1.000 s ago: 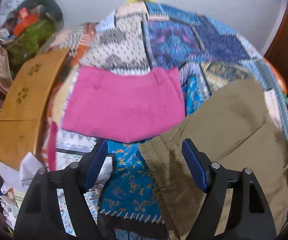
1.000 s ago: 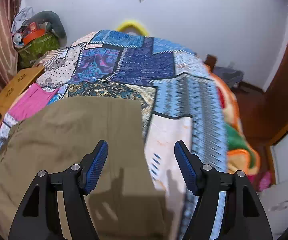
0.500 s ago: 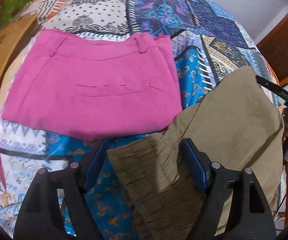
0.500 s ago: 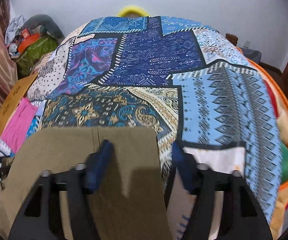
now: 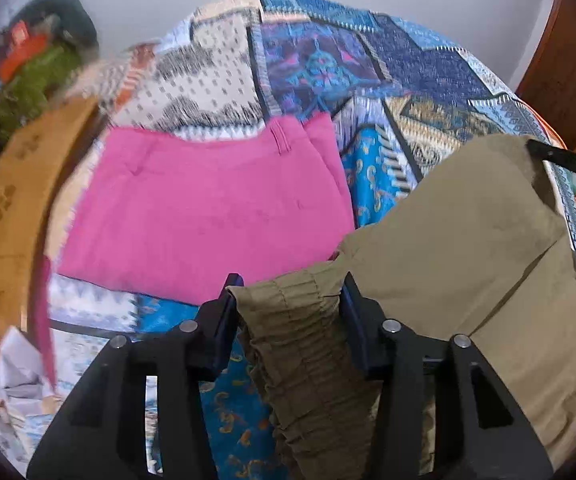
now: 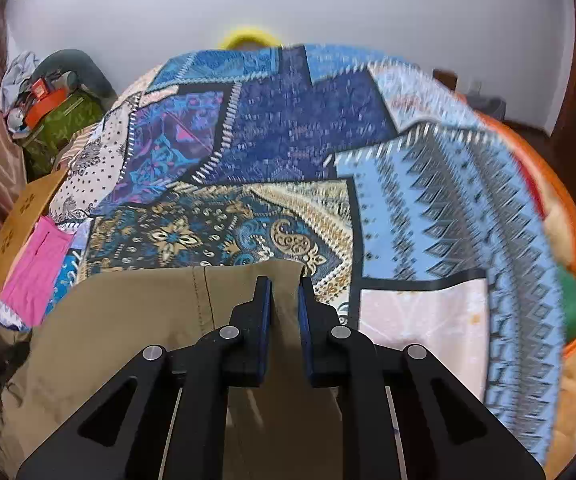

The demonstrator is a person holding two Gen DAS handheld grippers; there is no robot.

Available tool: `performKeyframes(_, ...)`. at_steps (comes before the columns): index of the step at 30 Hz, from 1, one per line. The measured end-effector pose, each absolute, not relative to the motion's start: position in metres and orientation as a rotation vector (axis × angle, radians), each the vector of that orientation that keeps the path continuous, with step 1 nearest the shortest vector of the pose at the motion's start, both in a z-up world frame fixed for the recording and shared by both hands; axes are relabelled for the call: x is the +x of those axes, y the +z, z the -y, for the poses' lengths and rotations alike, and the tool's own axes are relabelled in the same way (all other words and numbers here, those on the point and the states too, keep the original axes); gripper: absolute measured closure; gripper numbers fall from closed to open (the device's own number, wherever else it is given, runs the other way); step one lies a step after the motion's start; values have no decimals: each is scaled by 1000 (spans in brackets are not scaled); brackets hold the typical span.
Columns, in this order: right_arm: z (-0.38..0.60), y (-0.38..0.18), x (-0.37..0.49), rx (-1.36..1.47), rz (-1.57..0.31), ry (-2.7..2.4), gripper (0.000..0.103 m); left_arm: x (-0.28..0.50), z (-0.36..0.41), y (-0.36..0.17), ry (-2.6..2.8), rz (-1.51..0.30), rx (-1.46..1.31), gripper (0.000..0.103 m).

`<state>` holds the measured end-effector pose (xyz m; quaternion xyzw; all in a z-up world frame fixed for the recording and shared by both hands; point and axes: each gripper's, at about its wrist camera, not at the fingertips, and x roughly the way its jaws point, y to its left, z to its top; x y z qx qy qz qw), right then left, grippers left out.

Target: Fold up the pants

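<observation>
Khaki pants [image 5: 468,248] lie on the patchwork bedspread [image 5: 368,64]. My left gripper [image 5: 290,292] is shut on their gathered elastic waistband [image 5: 300,320], which bunches between the blue pads. In the right wrist view the pants [image 6: 128,320] fill the lower left. My right gripper [image 6: 285,288] is shut on the far hem corner of the khaki pants, the fabric pinched between the pads. The stretch of pants between the two grippers hangs slightly raised.
Folded pink pants [image 5: 208,208] lie on the bed to the left; they also show in the right wrist view [image 6: 36,268]. A wooden board [image 5: 12,184] borders the bed's left side. A green bag with clutter [image 6: 60,116] sits at the far left. A wooden door [image 5: 564,64] stands right.
Both grippers have closed on the khaki pants: the left on the waistband, the right on the hem corner. Both views pulled back and up from the bed.
</observation>
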<state>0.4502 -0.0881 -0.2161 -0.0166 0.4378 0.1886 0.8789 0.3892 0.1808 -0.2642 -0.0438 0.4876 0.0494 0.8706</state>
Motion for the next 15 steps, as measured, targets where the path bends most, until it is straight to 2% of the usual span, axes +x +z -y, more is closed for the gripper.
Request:
performKeyframes(8,105,-149,431,-19,-813,391,92,384,-179,-187,123,-873,-86,56)
performKeyframes(15,131,-67,386,-13,-690,368,92,349,-158,-108,84,-719,-42,56)
